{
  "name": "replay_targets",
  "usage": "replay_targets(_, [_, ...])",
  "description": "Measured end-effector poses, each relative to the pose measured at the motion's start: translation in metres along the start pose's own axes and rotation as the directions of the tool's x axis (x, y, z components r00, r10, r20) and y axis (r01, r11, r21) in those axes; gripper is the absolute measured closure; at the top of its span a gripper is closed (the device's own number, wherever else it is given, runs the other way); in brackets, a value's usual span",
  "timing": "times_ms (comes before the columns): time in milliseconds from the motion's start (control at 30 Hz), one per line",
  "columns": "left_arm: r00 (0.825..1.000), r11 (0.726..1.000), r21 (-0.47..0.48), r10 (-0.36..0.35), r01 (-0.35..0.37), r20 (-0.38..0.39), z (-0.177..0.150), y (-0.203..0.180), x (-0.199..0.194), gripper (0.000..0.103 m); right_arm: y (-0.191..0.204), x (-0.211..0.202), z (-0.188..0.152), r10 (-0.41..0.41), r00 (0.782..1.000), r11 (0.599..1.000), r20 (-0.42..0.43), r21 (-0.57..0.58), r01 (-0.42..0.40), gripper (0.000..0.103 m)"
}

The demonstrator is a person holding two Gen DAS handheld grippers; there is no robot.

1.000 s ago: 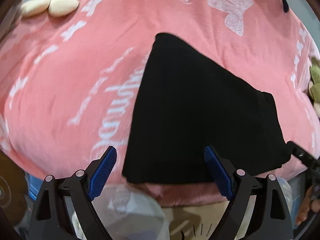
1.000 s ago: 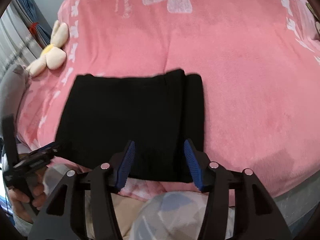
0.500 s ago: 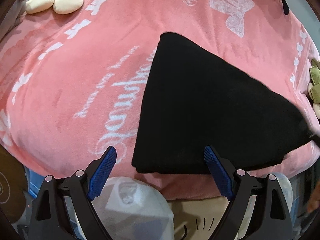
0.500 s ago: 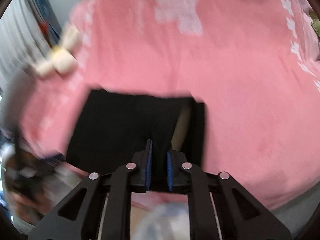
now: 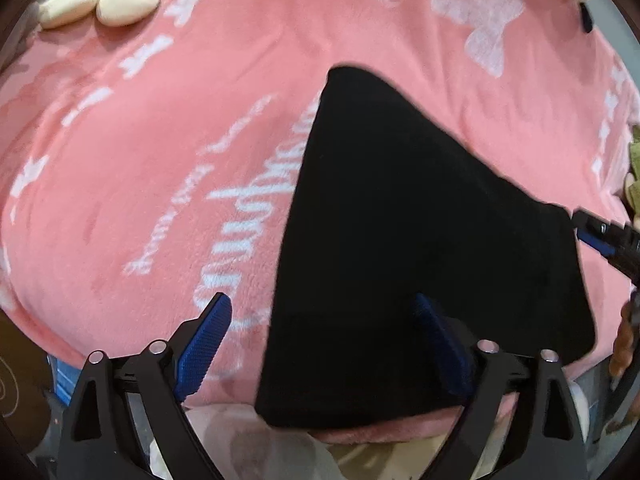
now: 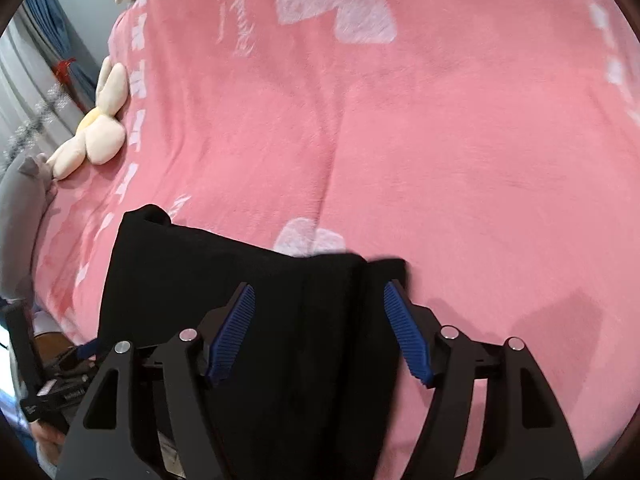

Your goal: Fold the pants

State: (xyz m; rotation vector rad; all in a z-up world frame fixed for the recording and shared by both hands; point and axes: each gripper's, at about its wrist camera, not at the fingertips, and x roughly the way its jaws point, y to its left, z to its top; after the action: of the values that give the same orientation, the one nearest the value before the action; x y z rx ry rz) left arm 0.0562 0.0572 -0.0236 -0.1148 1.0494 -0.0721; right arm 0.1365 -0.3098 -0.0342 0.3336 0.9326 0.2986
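Folded black fabric pants (image 5: 420, 248) lie flat at the near edge of a pink fleece blanket (image 5: 160, 184). The left gripper (image 5: 324, 344), just widened, straddles their near-left corner; the right gripper (image 6: 320, 328), jaws just reopened, hovers empty over their right fold.

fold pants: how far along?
Done: black pants lie folded into a compact stack on the pink blanket. In hand: nothing; left gripper open, right gripper jaws just opened, pads off the cloth. Left: at most a final fold or tidy.

Folded pants (image 5: 420, 248) lie on the blanket (image 5: 160, 168), plush toy (image 6: 96, 136) beyond.
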Motion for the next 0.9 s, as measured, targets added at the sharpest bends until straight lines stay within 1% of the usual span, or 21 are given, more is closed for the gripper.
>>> replay_targets(33, [0.999,0.999,-0.037,-0.037,0.037,-0.009,0.001,0.006,0.0,0.007,0.002,0.012,0.003,0.006,1.0,1.0,-0.016,0.002,-0.006,0.036])
replay_targets(67, [0.998,0.997,-0.051,-0.057,0.057,-0.013,0.001,0.009,0.0,0.007,0.0,0.02,0.004,0.016,0.999,1.0,-0.038,-0.003,-0.016,0.034])
replay_targets(100, [0.998,0.996,-0.054,-0.069,0.068,-0.014,0.0,0.012,-0.001,0.007,0.001,0.028,0.004,0.011,0.998,1.0,-0.058,-0.021,-0.013,0.034])
replay_targets(133, [0.997,0.996,-0.055,-0.076,0.076,-0.009,-0.001,0.013,-0.005,0.007,0.002,0.03,0.003,0.009,0.998,0.999,-0.059,-0.032,-0.011,0.033])
replay_targets(200, [0.997,0.996,-0.051,-0.075,0.075,0.003,-0.003,0.016,-0.012,0.007,0.006,0.024,0.0,0.02,0.998,0.999,-0.066,-0.039,-0.023,0.033])
replay_targets(233, [0.998,0.998,-0.038,-0.058,0.059,0.022,-0.005,0.017,-0.02,0.007,0.007,0.019,-0.003,0.028,0.997,0.999,-0.071,-0.027,-0.03,0.033])
replay_targets(333, [0.998,1.0,0.004,-0.019,0.019,0.055,-0.006,0.016,-0.033,0.009,0.004,0.005,-0.028,0.101,0.99,0.995,-0.096,0.025,-0.099,0.033])
replay_targets(367, [0.998,1.0,0.015,-0.014,0.014,0.061,-0.007,0.016,-0.036,0.009,0.004,0.001,-0.042,0.096,0.989,0.995,-0.116,0.028,-0.094,0.033])
replay_targets(400, [0.998,1.0,0.026,-0.014,0.012,0.065,-0.008,0.016,-0.039,0.009,0.007,-0.003,-0.051,0.084,0.99,0.996,-0.116,0.019,-0.082,0.033])
replay_targets(500, [0.998,0.999,0.041,-0.037,0.035,0.053,-0.011,0.011,-0.043,0.009,0.014,-0.017,-0.069,0.044,0.992,0.999,-0.115,-0.007,-0.045,0.033])
replay_targets(533, [0.997,0.998,0.045,-0.046,0.044,0.054,-0.012,0.009,-0.045,0.009,0.016,-0.019,-0.072,0.043,0.992,0.999,-0.115,-0.003,-0.044,0.036])
replay_targets(567, [0.997,0.998,0.048,-0.051,0.048,0.055,-0.016,0.01,-0.048,0.009,0.017,-0.019,-0.072,0.033,0.993,0.999,-0.116,-0.003,-0.034,0.055])
replay_targets(600, [0.997,0.997,0.049,-0.056,0.053,0.055,-0.018,0.009,-0.05,0.009,0.018,-0.015,-0.072,0.016,0.992,1.0,-0.127,-0.009,-0.017,0.066])
replay_targets(633, [0.996,0.997,0.05,-0.064,0.061,0.056,-0.02,0.009,-0.053,0.009,0.019,-0.013,-0.07,0.024,0.991,1.0,-0.13,0.001,-0.024,0.081])
replay_targets(667, [0.996,0.997,0.047,-0.069,0.067,0.059,-0.022,0.009,-0.055,0.009,0.02,-0.012,-0.067,0.039,0.991,0.999,-0.126,0.034,-0.035,0.086])
replay_targets(733, [0.994,0.996,0.038,-0.083,0.08,0.068,-0.025,0.013,-0.062,0.009,0.035,-0.023,-0.056,0.052,0.994,0.998,-0.092,0.031,-0.05,0.09])
replay_targets(767, [0.993,0.996,0.03,-0.087,0.085,0.075,-0.027,0.017,-0.067,0.009,0.046,-0.029,-0.05,0.091,0.993,0.996,-0.073,0.023,-0.09,0.09])
replay_targets(800, [0.993,0.996,0.022,-0.086,0.085,0.08,-0.028,0.021,-0.07,0.009,0.065,-0.037,-0.04,0.163,0.985,0.987,-0.056,0.018,-0.162,0.09])
replay_targets(867, [0.993,0.997,-0.008,-0.072,0.073,0.091,-0.033,0.038,-0.08,0.009,0.104,-0.046,-0.024,0.25,0.967,0.967,-0.046,-0.033,-0.251,0.09])
replay_targets(900, [0.994,0.998,-0.015,-0.065,0.067,0.092,-0.035,0.042,-0.083,0.009,0.134,-0.049,-0.012,0.315,0.948,0.946,-0.052,-0.066,-0.318,0.09])
